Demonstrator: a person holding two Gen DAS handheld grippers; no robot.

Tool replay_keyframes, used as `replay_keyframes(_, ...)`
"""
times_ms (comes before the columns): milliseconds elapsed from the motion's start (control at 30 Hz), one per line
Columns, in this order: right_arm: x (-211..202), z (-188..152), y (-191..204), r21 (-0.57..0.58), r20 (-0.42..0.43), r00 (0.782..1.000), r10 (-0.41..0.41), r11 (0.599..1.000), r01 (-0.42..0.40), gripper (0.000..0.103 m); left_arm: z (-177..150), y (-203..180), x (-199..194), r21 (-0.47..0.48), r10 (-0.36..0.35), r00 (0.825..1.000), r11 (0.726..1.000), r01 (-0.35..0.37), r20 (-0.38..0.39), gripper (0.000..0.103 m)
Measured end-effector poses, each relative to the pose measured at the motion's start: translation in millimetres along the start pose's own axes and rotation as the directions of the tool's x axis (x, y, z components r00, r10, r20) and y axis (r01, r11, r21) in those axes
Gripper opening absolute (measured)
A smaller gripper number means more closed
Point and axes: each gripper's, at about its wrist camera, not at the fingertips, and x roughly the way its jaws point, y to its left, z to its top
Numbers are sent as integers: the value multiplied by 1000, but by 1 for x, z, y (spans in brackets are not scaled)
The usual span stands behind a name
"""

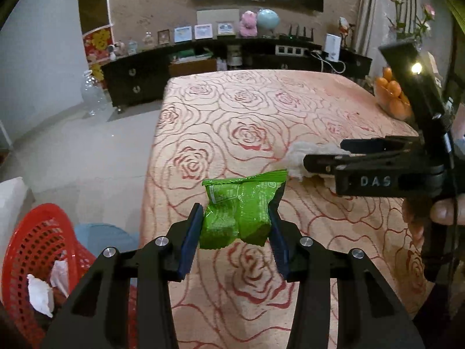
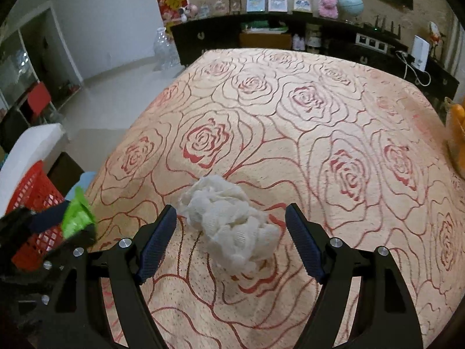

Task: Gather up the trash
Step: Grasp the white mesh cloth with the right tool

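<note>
My left gripper (image 1: pixel 236 215) is shut on a crumpled green snack wrapper (image 1: pixel 242 195), held just above the near left part of the rose-patterned table (image 1: pixel 261 110). The right wrist view shows the same wrapper (image 2: pixel 77 215) at its left edge, beside the red basket (image 2: pixel 35 192). A crumpled white tissue (image 2: pixel 229 221) lies on the tablecloth (image 2: pixel 290 133). My right gripper (image 2: pixel 231 208) stands open around it, with one finger on each side and both pads clear of it. In the left wrist view the right gripper (image 1: pixel 322 155) reaches in from the right over the tissue (image 1: pixel 295 157).
A red mesh basket (image 1: pixel 37 247) with white tissues inside stands on the floor left of the table. A bowl of oranges (image 1: pixel 392 96) sits at the table's right edge. A dark sideboard (image 1: pixel 139 78) with frames and toys lines the far wall.
</note>
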Motion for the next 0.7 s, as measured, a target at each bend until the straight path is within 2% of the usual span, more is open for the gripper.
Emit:
replay_keyframes(133, 12, -1, 8, -27, -17, 1000, -5, 1000, 5, 74, 1, 6, -1, -15, 10, 1000, 1000, -10, 4, 42)
replay_keyframes(333, 18, -1, 12, -43, -37, 999, -12, 999, 10, 54, 2, 7, -3, -9, 30, 999, 1000, -30, 13, 42)
replay_keyframes(467, 17, -2, 9, -36, -41, 999, -10, 999, 9, 46, 2, 6, -3, -7, 40, 999, 999, -40, 20, 42)
replay_keyframes(700, 3, 0, 3, -7, -13, 1000, -12, 1000, 11, 43, 3, 5, -8, -7, 52, 998, 999, -51, 36, 42)
